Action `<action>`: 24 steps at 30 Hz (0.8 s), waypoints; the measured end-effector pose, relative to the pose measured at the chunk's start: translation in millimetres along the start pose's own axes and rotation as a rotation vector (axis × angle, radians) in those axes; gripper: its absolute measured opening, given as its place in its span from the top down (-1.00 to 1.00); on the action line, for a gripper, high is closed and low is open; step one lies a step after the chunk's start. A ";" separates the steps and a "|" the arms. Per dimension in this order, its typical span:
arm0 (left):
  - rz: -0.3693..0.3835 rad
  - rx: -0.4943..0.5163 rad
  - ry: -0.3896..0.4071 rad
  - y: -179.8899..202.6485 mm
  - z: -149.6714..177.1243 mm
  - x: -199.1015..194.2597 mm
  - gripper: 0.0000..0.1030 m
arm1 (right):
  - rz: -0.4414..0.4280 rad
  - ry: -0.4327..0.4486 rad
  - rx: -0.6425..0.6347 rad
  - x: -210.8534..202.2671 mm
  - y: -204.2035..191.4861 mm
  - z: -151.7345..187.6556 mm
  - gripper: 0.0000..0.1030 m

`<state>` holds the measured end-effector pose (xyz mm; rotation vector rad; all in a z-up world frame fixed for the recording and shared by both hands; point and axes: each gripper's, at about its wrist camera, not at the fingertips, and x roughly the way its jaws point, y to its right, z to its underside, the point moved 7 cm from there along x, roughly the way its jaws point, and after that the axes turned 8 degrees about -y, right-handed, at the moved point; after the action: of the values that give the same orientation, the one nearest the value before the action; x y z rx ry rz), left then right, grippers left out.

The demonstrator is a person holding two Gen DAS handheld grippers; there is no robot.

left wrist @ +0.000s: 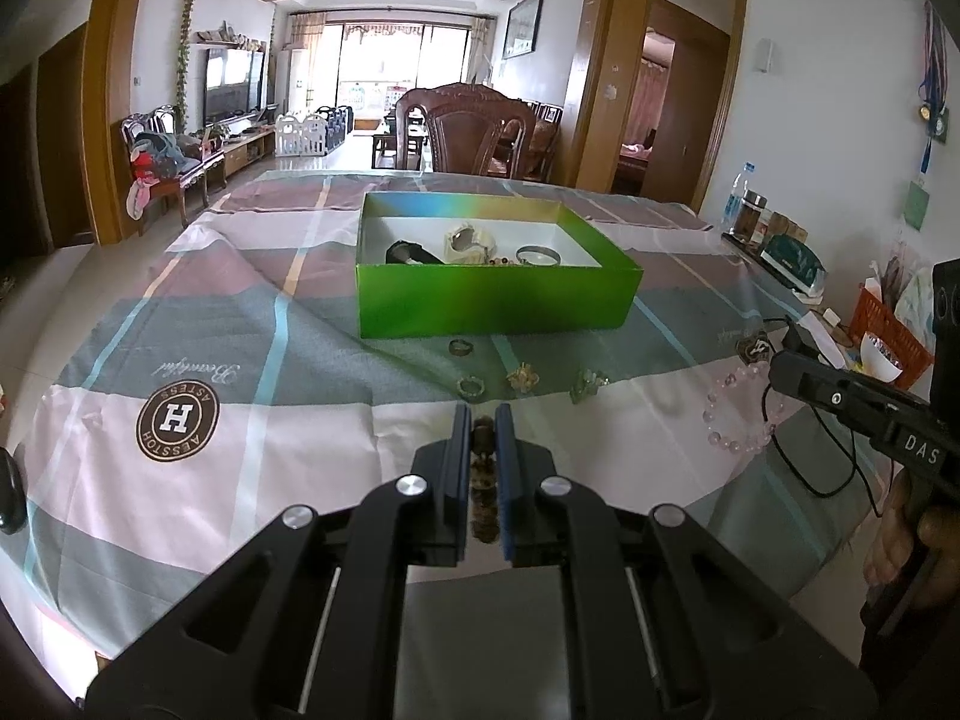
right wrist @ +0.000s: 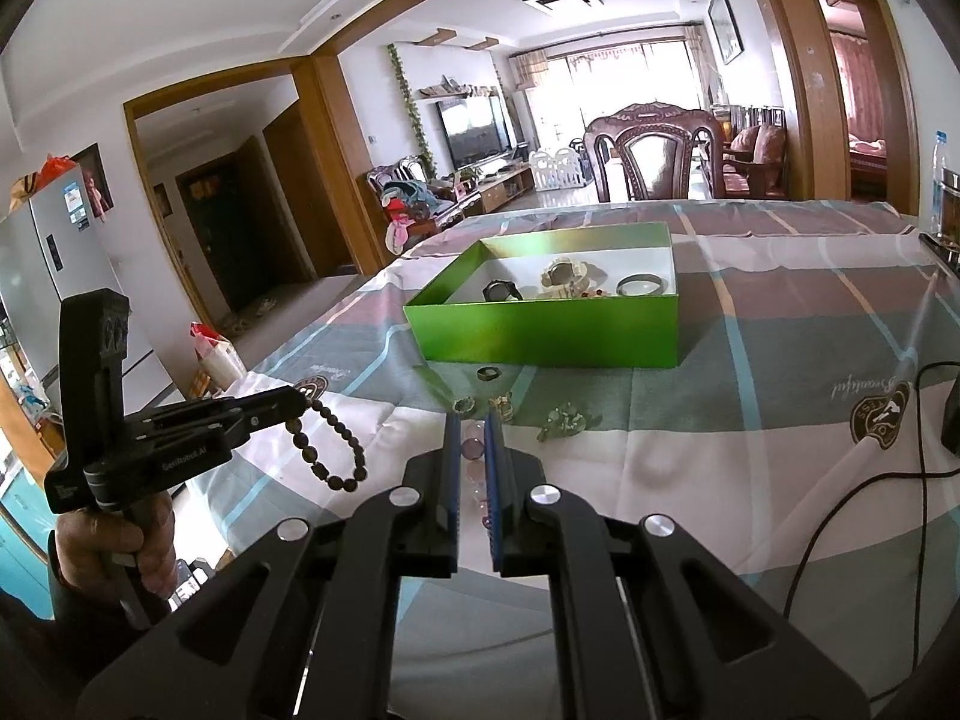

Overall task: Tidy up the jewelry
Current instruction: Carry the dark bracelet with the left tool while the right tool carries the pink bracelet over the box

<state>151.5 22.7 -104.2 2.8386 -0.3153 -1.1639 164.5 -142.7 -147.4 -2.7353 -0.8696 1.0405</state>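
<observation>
My left gripper (left wrist: 482, 414) is shut on a brown bead bracelet (left wrist: 483, 450), which hangs above the checked tablecloth (left wrist: 300, 420). The right wrist view shows that bracelet (right wrist: 329, 450) dangling as a loop from the left gripper (right wrist: 300, 401). My right gripper (right wrist: 473, 420) is shut on a pink bead bracelet (right wrist: 473, 447); in the left wrist view it (left wrist: 741, 408) hangs from the right gripper (left wrist: 775, 365). Ahead stands an open green box (left wrist: 498, 300) holding a black watch (left wrist: 411, 253), a cream watch (left wrist: 471, 243) and a silver bangle (left wrist: 538, 255).
Between the grippers and the box lie two rings (left wrist: 461, 347) (left wrist: 470, 387), a gold piece (left wrist: 523, 377) and a green piece (left wrist: 588, 384). A black cable (right wrist: 840, 516) trails on the right. An orange basket (left wrist: 888, 330) and bottles (left wrist: 741, 204) line the table's right edge. A wooden chair (left wrist: 474, 132) stands behind.
</observation>
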 end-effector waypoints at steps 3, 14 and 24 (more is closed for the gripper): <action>-0.001 0.000 -0.006 -0.6 1.5 1.4 0.84 | 0.000 -0.004 0.002 1.4 -0.2 0.5 0.86; -0.009 0.001 0.005 -2.9 -4.0 3.4 0.84 | 0.003 -0.005 0.001 4.8 3.8 -2.3 0.86; -0.024 0.056 0.089 -3.7 -79.7 -5.7 0.84 | 0.027 0.059 -0.041 2.7 15.5 -58.4 0.86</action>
<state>204.0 25.5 -43.8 2.9398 -0.3139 -1.0443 210.6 -147.5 -108.5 -2.8039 -0.8565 0.9516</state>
